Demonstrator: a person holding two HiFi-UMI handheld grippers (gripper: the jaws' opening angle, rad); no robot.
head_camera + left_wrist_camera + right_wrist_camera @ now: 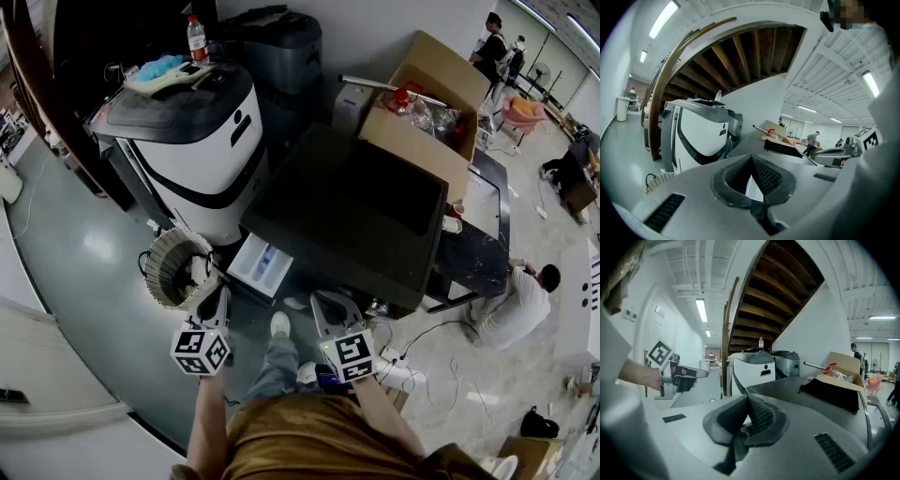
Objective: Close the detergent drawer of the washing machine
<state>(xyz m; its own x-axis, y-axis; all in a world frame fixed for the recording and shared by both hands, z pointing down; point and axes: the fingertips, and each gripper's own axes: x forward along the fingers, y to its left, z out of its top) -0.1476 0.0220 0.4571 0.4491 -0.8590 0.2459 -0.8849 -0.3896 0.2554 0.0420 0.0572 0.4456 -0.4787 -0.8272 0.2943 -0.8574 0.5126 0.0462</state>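
Left tongs [220, 296], right tongs [324, 302] closed; drawer [262, 266] open

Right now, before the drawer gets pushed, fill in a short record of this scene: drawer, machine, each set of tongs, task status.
drawer: white detergent drawer, pulled out from the machine's front
machine: washing machine, dark top
left tongs: shut, empty, near the drawer, not touching it
right tongs: shut, empty, in front of the machine, off the drawer
task status: drawer open, closing not yet done
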